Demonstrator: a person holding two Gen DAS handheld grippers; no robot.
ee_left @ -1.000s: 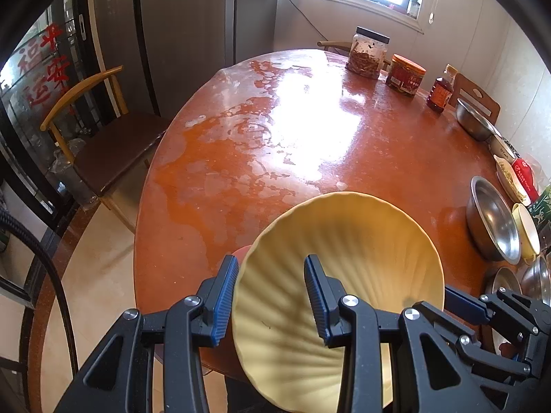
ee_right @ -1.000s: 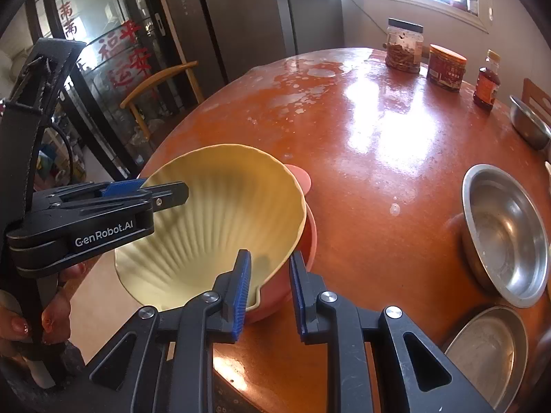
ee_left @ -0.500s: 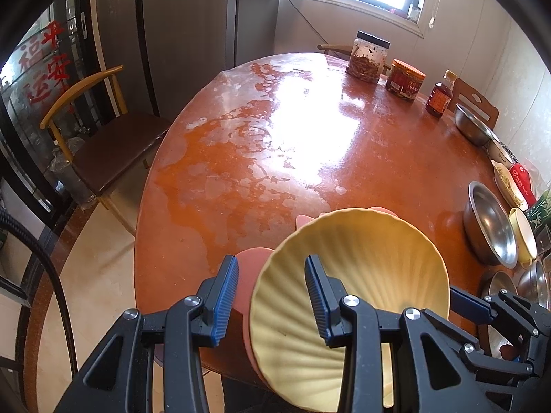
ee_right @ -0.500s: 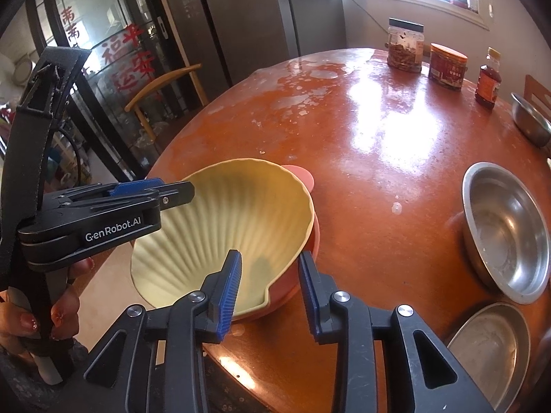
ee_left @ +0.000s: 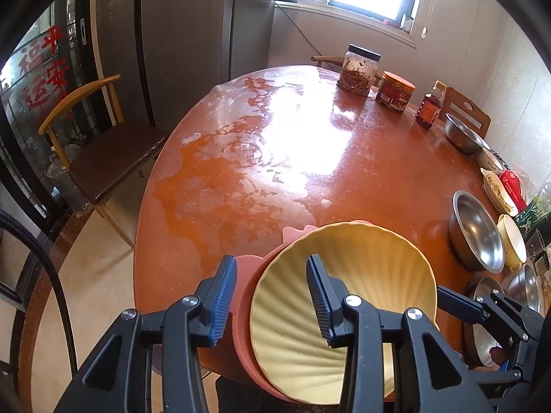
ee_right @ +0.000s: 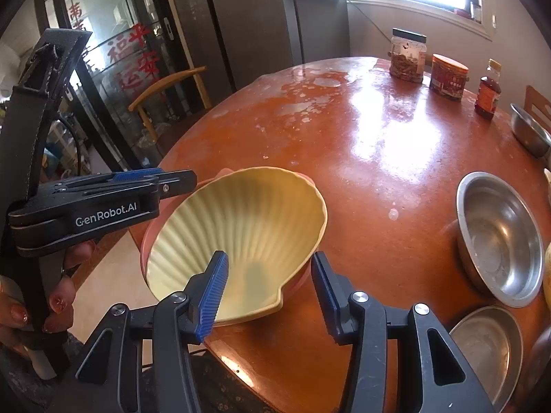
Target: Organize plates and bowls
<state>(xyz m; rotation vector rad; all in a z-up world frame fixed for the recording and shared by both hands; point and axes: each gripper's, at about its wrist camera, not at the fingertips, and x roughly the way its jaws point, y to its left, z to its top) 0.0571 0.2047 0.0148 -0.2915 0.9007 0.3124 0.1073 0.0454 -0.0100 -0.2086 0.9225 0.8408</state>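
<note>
The round red-brown table [ee_right: 378, 158] fills most of both views, glossy and streaked with pale patches, spreading out ahead of both claws. On its near edge, directly ahead of the claws, sits a pink bowl [ee_left: 246, 296] with small lobes on its rim, and nested inside it is the yellow shell-shaped dish [ee_right: 241, 234], ribbed like a scallop. Its long axis runs from the narrow hinge tab, which points back toward the right gripper [ee_right: 268, 296], to the broad fan, which opens away toward the far side of the table; it lies tilted in the pink bowl, the fan edge riding higher. The right gripper has its jaws spread wide either side of the hinge end, clear of it and holding nothing. The left gripper [ee_left: 272, 296] is also spread wide: its right finger [ee_left: 318, 296] hangs over the yellow dish's inside, its left finger over the pink rim, and I cannot tell whether either touches. To the right of the right gripper stand a deep steel bowl [ee_right: 499, 237] and, nearer, a shallow steel plate [ee_right: 489, 347]. Far ahead at the table's back edge are a clear jar [ee_right: 406, 55], a red tub [ee_right: 447, 77] and a small bottle [ee_right: 487, 93].
</note>
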